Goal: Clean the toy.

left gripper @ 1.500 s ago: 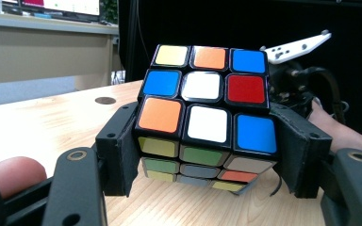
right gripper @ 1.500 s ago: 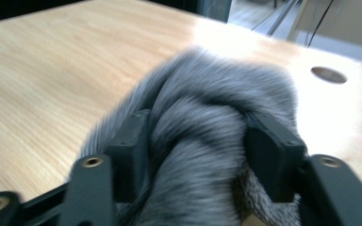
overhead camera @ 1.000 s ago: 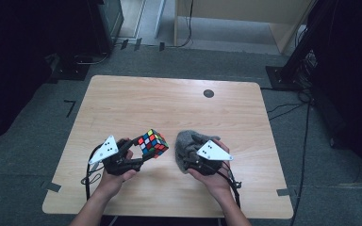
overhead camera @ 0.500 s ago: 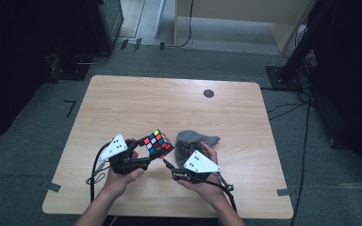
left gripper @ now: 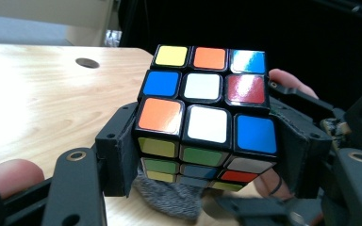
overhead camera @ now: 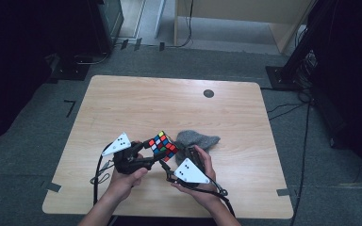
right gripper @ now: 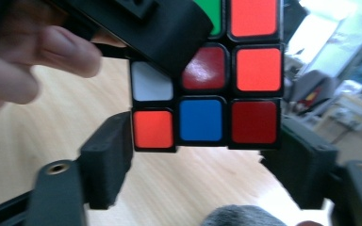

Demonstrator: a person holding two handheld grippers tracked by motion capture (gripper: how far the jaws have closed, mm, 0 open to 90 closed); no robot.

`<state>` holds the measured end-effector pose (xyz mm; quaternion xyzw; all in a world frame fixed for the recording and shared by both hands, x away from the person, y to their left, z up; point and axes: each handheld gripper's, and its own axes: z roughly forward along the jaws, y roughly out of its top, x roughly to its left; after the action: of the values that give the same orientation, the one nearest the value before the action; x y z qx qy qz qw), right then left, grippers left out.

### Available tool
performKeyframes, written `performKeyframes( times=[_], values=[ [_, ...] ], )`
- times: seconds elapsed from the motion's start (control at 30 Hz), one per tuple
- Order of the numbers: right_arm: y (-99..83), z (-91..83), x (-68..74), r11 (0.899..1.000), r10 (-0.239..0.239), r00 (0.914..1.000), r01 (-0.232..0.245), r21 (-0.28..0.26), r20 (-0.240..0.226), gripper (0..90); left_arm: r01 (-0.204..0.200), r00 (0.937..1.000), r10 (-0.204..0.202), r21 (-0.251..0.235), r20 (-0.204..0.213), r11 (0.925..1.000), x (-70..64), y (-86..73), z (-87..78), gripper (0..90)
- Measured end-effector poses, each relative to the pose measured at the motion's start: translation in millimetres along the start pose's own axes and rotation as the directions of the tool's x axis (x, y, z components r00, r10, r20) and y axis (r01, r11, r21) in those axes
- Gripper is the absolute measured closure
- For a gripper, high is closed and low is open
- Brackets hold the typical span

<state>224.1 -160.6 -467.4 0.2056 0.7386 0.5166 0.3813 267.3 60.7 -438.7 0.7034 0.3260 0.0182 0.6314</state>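
Wooden table point(overhead camera: 136, 103) under me, dark floor all around. Low in the high view's centre, I have my left gripper point(overhead camera: 143, 157) clenched on the puzzle cube point(overhead camera: 162, 145), lifted off the wood. My right gripper point(overhead camera: 172, 173) straddles the cube's bottom row with both jaws beside it; whether it grips I cannot tell. Grey cloth point(overhead camera: 199, 140) lies just right of the cube.

glossy plastic cube point(left gripper: 206, 123), wood-grain table point(overhead camera: 146, 103) — fuzzy grey cloth point(overhead camera: 199, 140)
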Motion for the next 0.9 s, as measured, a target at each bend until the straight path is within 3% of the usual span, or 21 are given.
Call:
performKeyframes(
  times=[0.17,0.27,0.4,0.5,0.6,0.67,0.73,0.83,0.87,0.9],
  values=[
    [0.9,-2.2,0.0,0.999,-0.035,0.9989,0.035,0.005,0.030,34.3,0.036,0.9992,-0.036,0.004,0.020,0.9993,3.4,0.0,0.5,33.8],
    [1.6,-2.6,-0.2,0.999,-0.032,0.9992,0.031,0.012,0.025,34.5,-0.004,0.9998,0.004,-0.001,0.019,1.0000,2.8,-0.6,0.2,33.3],
    [0.5,-0.8,-2.4,0.999,-0.017,0.9997,0.016,0.035,0.017,34.5,-0.005,0.9999,0.005,-0.010,0.012,0.9999,6.5,2.8,-3.3,27.0],
    [-3.2,-0.7,-8.7,0.998,0.000,0.9998,-0.001,0.063,0.019,34.6,-0.012,0.9996,0.012,-0.012,-0.027,0.9999,11.3,5.3,-7.8,22.5],
    [-5.6,-1.7,-18.6,0.996,0.033,0.9992,-0.035,0.083,0.024,34.6,-0.076,0.9924,0.077,0.019,-0.096,0.9969,11.4,6.9,-8.7,20.0],
    [-7.1,-2.8,-26.1,0.993,0.063,0.9977,-0.065,0.094,0.022,34.5,-0.115,0.9861,0.119,0.041,-0.116,0.9925,11.7,6.4,-8.2,20.5],
    [-8.1,-4.4,-33.2,0.990,0.091,0.9955,-0.093,0.106,0.029,34.6,-0.123,0.9878,0.127,0.047,-0.090,0.9912,15.0,4.4,-8.2,20.4],
    [-7.5,-7.2,-43.3,0.984,0.141,0.9897,-0.143,0.109,0.026,34.5,-0.138,0.9860,0.142,0.058,-0.086,0.9888,18.3,1.3,-7.1,21.0],
    [-6.8,-7.9,-45.3,0.982,0.151,0.9883,-0.152,0.108,0.019,34.5,-0.156,0.9820,0.162,0.066,-0.098,0.9856,18.2,0.0,-6.3,21.5],
    [-5.7,-8.9,-47.5,0.980,0.168,0.9857,-0.168,0.107,0.012,34.5,-0.186,0.9736,0.195,0.081,-0.119,0.9792,17.5,-1.5,-5.0,21.7]
  ],
)
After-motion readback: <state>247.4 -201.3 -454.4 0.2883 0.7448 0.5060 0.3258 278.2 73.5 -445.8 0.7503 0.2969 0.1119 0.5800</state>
